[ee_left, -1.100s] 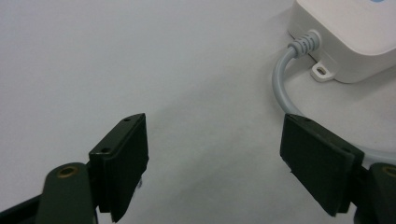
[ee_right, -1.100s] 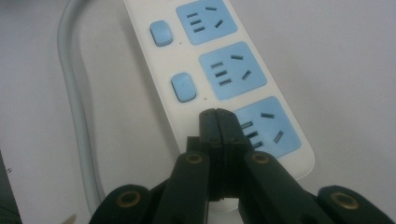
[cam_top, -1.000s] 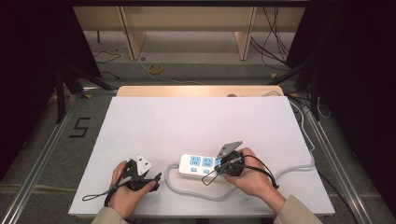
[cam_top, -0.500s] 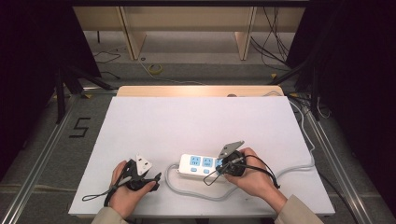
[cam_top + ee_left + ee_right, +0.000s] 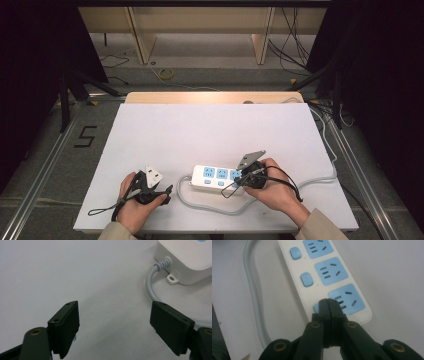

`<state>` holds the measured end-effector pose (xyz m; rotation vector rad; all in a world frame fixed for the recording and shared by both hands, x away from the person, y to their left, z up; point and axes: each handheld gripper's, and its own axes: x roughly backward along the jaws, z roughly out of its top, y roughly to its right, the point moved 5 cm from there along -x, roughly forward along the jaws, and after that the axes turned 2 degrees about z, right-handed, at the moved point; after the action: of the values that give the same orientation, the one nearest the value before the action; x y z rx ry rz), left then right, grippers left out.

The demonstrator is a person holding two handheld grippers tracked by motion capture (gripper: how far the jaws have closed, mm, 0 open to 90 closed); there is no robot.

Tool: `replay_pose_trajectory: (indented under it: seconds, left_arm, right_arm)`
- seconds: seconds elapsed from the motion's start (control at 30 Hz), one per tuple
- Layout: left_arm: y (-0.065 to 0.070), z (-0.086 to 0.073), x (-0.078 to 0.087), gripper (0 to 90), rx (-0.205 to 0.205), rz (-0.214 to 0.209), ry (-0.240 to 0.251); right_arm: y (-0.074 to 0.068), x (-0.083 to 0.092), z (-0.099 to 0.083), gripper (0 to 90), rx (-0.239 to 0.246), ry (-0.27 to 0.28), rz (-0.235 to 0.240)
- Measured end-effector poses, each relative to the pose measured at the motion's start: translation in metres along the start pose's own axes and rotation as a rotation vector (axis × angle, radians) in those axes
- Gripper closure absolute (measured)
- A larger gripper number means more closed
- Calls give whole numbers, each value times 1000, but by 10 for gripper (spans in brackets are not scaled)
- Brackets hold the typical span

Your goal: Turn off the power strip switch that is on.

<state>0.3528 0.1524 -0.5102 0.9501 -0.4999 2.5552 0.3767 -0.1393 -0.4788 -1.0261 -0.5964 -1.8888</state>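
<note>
A white power strip (image 5: 216,176) with three blue sockets and blue switches lies near the front of the white table (image 5: 210,130). My right gripper (image 5: 239,178) is shut, its tips over the strip's right end; in the right gripper view the closed jaws (image 5: 328,302) rest at the nearest socket (image 5: 347,299) and its switch, with nothing held. My left gripper (image 5: 165,192) sits at the front left, jaws open wide and empty (image 5: 113,322). In the left gripper view the strip's end (image 5: 185,260) and its grey cable (image 5: 151,287) lie just ahead on the right.
The grey cable (image 5: 210,205) loops from the strip's left end along the table front and off to the right (image 5: 320,177). A black strap (image 5: 100,210) trails from the left gripper. Beyond the table stand wooden shelves (image 5: 200,25) and floor cables.
</note>
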Motion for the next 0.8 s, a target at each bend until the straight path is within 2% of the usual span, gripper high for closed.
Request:
replay_pose_trajectory:
  seconds: [0.3, 0.37, 0.4, 0.53, 0.8]
  left_arm:
    - [0, 0, 0, 235, -1, 0, 1]
    - [0, 0, 0, 235, 1, 1, -1]
    - [0, 0, 0, 235, 0, 0, -3]
    - [0, 0, 0, 235, 0, 1, 0]
    - [-1, 0, 1, 235, -2, 0, -5]
  right_arm:
    - [3, 5, -3, 900, -9, 6, -4]
    - [4, 6, -4, 900, -25, 6, -8]
    - [5, 6, -5, 900, -14, 5, -6]
    - [8, 9, -8, 900, -39, 7, -12]
    - [11, 12, -12, 887, -40, 9, -16]
